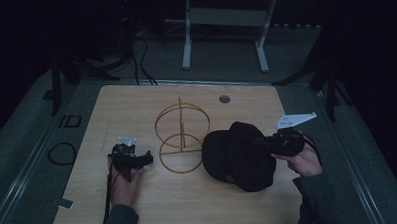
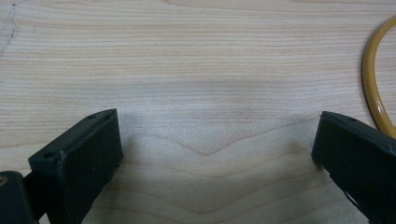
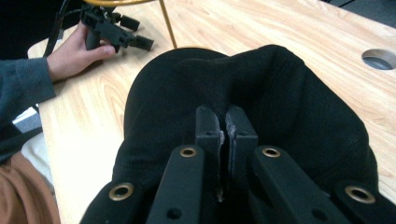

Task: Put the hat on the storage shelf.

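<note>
Right gripper (image 3: 226,122): I see jaws pinching the black cap (image 1: 238,158) (fabric hides the pads);
Left gripper (image 2: 212,154): spread, tips cropped.

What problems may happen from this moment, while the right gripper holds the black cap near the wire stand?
1. The right gripper pinches only a fold of fabric on the black cap, so the cap may slip out when it is lifted.
2. The wire stand looks light and stands close beside the cap; a swinging cap might push or tip it.
3. The left gripper is open on the table, not steadying the stand.
</note>
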A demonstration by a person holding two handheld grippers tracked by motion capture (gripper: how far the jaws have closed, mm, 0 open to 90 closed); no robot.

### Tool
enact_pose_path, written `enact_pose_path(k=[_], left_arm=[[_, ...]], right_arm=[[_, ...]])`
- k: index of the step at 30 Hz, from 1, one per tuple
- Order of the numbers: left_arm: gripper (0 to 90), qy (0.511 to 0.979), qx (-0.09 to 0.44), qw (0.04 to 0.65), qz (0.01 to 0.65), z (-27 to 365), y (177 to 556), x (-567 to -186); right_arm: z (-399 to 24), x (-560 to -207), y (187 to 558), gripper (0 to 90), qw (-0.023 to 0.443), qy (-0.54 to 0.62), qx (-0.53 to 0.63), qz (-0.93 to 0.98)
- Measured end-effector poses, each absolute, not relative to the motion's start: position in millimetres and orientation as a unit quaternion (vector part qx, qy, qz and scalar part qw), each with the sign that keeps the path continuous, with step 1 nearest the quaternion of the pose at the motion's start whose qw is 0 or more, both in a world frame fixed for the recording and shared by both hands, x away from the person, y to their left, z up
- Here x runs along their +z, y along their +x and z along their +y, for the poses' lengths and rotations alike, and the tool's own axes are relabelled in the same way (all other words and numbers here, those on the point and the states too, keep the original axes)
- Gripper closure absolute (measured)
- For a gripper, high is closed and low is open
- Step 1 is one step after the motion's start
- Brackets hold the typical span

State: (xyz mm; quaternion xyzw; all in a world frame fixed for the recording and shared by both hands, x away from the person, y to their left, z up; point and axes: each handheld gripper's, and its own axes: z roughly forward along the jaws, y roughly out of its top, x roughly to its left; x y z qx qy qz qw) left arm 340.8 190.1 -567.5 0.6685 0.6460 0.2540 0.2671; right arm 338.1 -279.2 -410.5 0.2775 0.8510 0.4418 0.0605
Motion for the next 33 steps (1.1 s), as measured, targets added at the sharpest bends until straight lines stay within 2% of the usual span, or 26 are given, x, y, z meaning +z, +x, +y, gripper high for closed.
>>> enact_pose_path(k=[33], left_arm=[[1.2, 0.668, 0.254, 0.267, 0.646, 190.1, 340.8, -567.5]], right_arm=[[-308.3, -383.3, 342.5, 86.1, 0.083, 0.317, 0.484, 0.811]])
